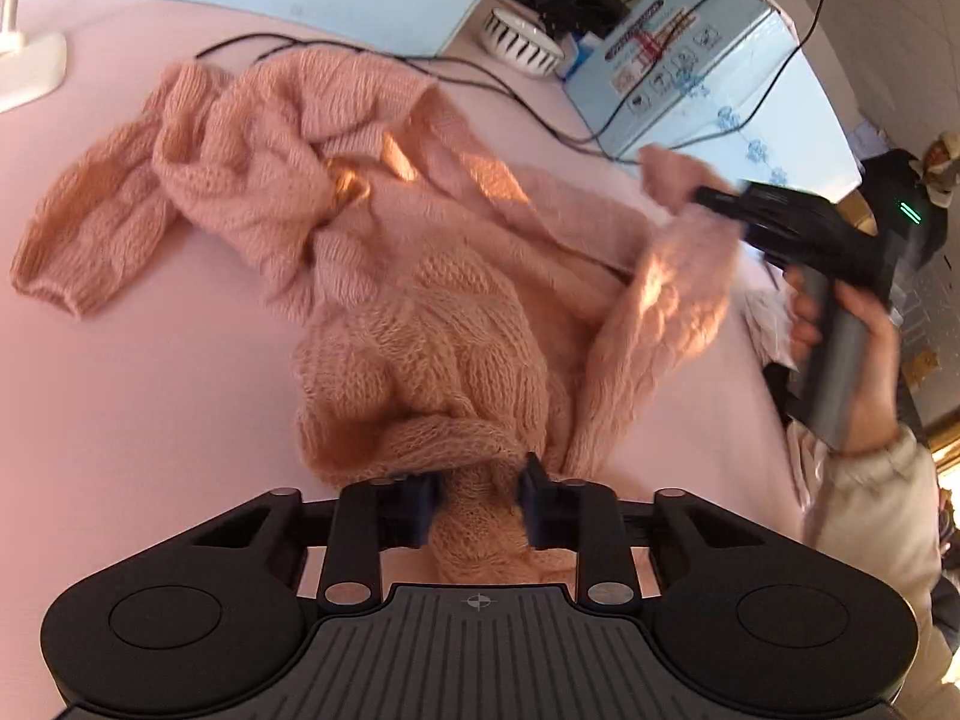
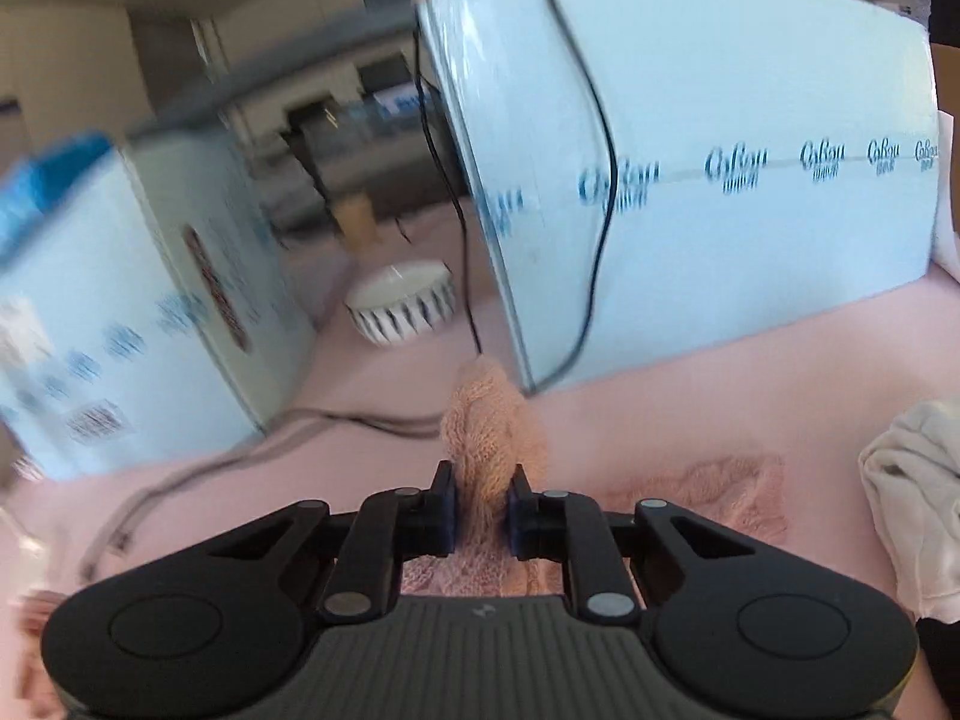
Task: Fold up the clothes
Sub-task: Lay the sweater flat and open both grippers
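Pink knit sweater (image 1: 420,276) | bunched in both tools | left tool (image 1: 477,507), right tool (image 2: 483,510) apparently clamped

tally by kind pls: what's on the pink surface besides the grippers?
Sweater: 1
Bowl: 1
Pale blue boxes: 2
White cloth: 1
Black cables: 2 at least
Total: 7

Right gripper (image 2: 483,507) pinches pink sweater (image 2: 489,438) — striped bowl (image 2: 401,300) beyond.
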The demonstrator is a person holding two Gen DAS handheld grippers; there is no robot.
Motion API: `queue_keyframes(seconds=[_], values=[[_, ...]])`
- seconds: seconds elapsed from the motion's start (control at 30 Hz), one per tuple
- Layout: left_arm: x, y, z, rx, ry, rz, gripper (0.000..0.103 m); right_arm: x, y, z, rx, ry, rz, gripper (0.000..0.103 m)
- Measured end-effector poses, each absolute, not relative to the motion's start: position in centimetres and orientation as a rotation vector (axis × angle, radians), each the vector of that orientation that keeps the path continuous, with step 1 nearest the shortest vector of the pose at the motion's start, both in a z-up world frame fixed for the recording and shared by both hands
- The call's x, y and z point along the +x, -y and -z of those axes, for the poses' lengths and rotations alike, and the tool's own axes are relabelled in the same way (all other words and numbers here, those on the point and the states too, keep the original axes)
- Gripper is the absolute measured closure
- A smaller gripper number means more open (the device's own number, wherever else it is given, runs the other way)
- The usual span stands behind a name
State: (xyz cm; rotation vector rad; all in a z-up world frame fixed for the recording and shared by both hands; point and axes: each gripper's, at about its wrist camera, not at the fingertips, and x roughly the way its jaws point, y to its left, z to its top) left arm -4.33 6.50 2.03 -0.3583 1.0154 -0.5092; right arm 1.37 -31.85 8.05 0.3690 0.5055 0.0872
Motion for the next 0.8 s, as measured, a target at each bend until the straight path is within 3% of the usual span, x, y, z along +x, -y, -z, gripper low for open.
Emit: queue_keyframes(seconds=[0.1,0.2,0.3,0.37,0.4,0.53,0.63,0.8], values=[[-4.3,-7.5,-2.9,-0.343,-0.976,0.499,0.085,-3.3,34.2,-9.2,0.384,-0.414,-0.184,0.086],[-4.0,-9.6,-4.2,-0.356,-0.952,0.485,0.085,-8.2,36.3,-7.9,0.4,-0.448,-0.22,0.085],[-3.2,-12.1,-5.0,-0.389,-0.96,0.439,0.085,-12.2,37.4,-4.6,0.408,-0.579,-0.2,0.068],[-2.8,-13.6,-5.1,-0.397,-0.985,0.4,0.084,-14.7,38.0,-2.8,0.397,-0.665,-0.165,0.037],[-2.7,-14.3,-5.0,-0.407,-1.008,0.389,0.083,-15.9,38.1,-2.4,0.395,-0.684,-0.142,0.036],[-3.5,-16.3,-4.9,-0.455,-1.097,0.433,0.056,-19.5,40.3,-1.4,0.531,-0.7,-0.066,0.026],[-5.6,-17.0,-5.6,-0.416,-1.065,0.437,0.039,-20.5,41.8,-0.9,0.673,-0.7,-0.055,0.024],[-7.8,-16.3,-4.8,-0.443,-1.09,0.471,0.035,-20.5,41.6,-0.5,0.703,-0.686,-0.037,0.024]])
